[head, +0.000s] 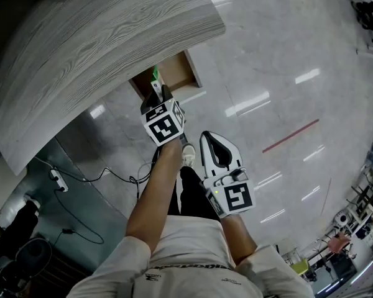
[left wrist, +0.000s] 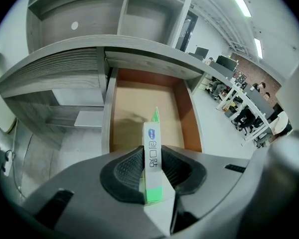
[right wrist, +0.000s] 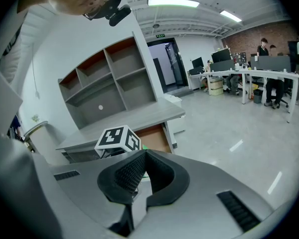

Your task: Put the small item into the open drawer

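My left gripper (head: 157,94) is shut on the small item, a narrow white and green box (head: 155,74). In the left gripper view the box (left wrist: 152,148) stands on edge between the ribbed pads (left wrist: 131,169) and points into the open drawer (left wrist: 139,108). That drawer has a brown bottom with nothing visible in it and sticks out from under the grey desk top (head: 99,48); the head view shows the drawer (head: 177,72) just ahead of the box. My right gripper (head: 206,136) hangs lower right, near the person's body, its tips touching with nothing between them (right wrist: 145,151).
Grey open shelves (left wrist: 139,14) rise behind the desk. Cables and a power strip (head: 56,177) lie on the floor at the left. The person's shoe (head: 188,156) is below the drawer. Office desks with seated people (left wrist: 239,103) stand far to the right.
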Motion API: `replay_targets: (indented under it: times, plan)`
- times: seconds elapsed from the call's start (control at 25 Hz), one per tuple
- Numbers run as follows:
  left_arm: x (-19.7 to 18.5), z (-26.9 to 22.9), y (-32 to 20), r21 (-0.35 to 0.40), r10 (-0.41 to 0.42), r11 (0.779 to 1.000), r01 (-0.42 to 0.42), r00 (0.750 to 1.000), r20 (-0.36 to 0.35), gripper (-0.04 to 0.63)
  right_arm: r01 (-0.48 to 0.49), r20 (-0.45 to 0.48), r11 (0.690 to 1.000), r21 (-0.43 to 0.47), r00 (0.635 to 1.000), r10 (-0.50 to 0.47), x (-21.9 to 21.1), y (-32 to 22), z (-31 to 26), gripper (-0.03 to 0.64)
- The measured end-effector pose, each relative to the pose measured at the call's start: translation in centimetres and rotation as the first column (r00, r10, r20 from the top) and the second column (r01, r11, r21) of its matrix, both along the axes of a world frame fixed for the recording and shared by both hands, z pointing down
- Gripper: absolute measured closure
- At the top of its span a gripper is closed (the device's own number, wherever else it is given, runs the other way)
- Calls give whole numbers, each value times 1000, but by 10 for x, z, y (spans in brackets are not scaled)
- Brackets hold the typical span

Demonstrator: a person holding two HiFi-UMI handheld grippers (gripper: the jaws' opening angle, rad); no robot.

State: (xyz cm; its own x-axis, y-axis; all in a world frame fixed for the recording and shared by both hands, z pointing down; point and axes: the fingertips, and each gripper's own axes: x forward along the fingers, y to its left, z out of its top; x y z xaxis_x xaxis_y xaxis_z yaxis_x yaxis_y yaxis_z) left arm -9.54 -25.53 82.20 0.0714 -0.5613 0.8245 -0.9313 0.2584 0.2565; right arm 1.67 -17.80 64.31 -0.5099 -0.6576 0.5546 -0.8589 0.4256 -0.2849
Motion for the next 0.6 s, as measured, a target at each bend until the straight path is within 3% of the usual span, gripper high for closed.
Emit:
replay_targets:
  times: [0.6]
  plan:
    - [3,-5,0,7,17,1000,-17,1000,21,456,7,-1,1000,-9,1000,-7,8,0,-2,588]
